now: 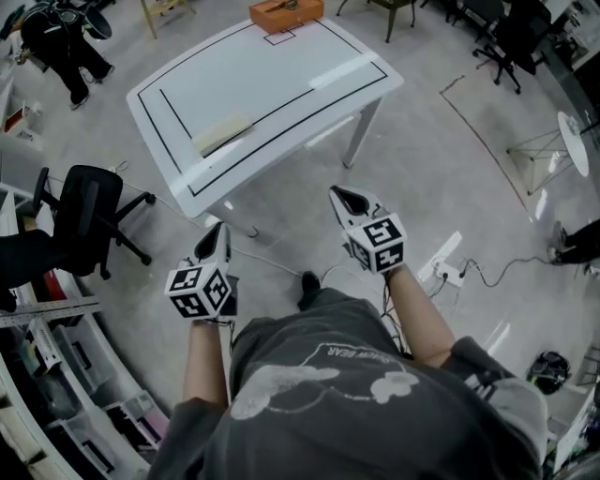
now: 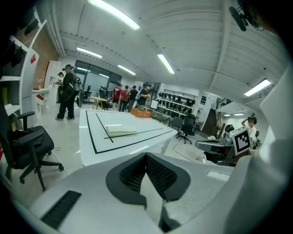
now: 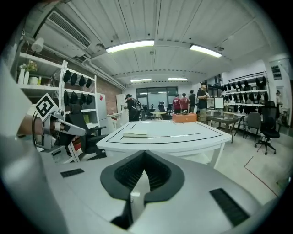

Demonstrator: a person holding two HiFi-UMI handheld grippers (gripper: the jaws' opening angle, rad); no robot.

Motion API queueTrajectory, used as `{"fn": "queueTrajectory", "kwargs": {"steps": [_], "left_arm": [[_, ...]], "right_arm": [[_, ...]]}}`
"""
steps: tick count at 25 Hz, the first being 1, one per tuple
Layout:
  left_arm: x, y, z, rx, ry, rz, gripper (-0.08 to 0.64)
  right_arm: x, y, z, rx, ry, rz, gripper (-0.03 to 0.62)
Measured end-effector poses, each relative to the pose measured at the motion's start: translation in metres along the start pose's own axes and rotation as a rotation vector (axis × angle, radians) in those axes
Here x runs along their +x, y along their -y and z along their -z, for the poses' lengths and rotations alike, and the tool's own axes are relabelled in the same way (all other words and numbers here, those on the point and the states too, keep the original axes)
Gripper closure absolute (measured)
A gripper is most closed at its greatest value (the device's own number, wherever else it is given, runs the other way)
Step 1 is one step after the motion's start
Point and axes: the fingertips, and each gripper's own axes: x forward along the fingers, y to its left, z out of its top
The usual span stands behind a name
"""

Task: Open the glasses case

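The glasses case point(image 1: 223, 134) is a flat cream-coloured case lying on the near left part of the white table point(image 1: 309, 56), inside its black outline. It also shows in the left gripper view as the case point(image 2: 121, 133) and in the right gripper view as the case point(image 3: 135, 134). Both grippers hang over the floor, short of the table's near edge and well away from the case. My left gripper point(image 1: 221, 228) is shut with nothing in it, its tips meeting point(image 2: 146, 154). My right gripper point(image 1: 336, 192) is shut and empty too point(image 3: 144, 152).
An orange box point(image 1: 286, 13) sits at the table's far end. A black office chair point(image 1: 89, 211) stands left of the table, with shelving behind it. A power strip and cables point(image 1: 450, 272) lie on the floor at right. People stand beyond the table point(image 2: 67, 91).
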Motion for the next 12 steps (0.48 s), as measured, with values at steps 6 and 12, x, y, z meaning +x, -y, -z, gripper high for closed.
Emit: {"fn": "queueTrajectory", "kwargs": {"steps": [6, 12], "left_arm": [[0.012, -0.007, -0.012, -0.028, 0.009, -0.086, 0.557], [0.023, -0.027, -0.018, -0.037, 0.011, -0.125, 0.557]], "right_arm": [[0.035, 0.006, -0.005, -0.024, -0.017, -0.104, 0.591], [0.071, -0.008, -0.011, -0.029, -0.024, -0.170, 0.591]]}}
